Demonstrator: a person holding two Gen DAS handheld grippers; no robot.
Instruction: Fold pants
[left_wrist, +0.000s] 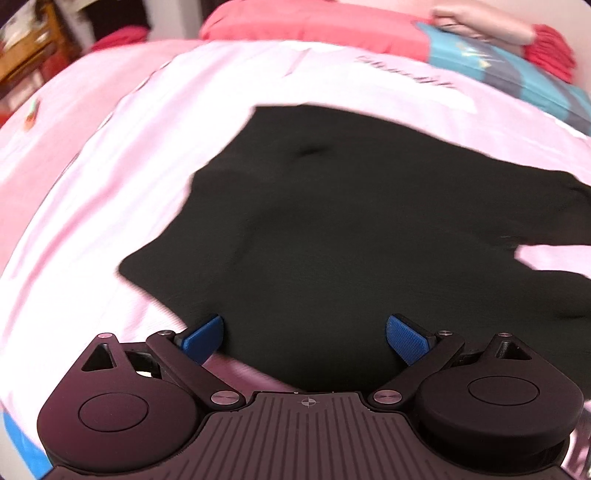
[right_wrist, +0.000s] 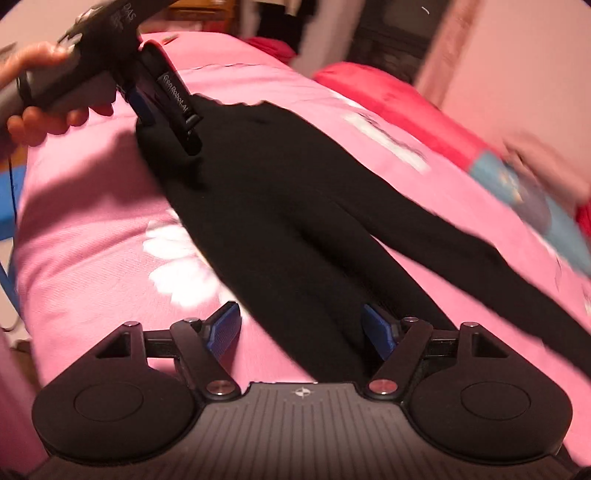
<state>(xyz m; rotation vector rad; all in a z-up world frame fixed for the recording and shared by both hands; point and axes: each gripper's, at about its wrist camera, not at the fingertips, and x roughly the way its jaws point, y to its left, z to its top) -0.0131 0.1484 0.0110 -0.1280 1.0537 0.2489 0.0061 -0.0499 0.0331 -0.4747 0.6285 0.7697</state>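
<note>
Black pants (right_wrist: 280, 206) lie flat on a pink bedsheet (right_wrist: 85, 206), legs spread toward the right wrist camera. In the left wrist view the waist part of the pants (left_wrist: 332, 221) fills the middle. My left gripper (left_wrist: 304, 338) is open, its blue pads on either side of the near waist edge; it also shows in the right wrist view (right_wrist: 166, 107), held by a hand at the far end of the pants. My right gripper (right_wrist: 301, 332) is open, its pads straddling the near end of one leg.
A red pillow (left_wrist: 314, 26) and a blue patterned cloth (left_wrist: 509, 70) lie at the bed's far side. A wooden shelf (left_wrist: 26, 44) stands beyond the bed. A pink wall (right_wrist: 517, 55) rises on the right.
</note>
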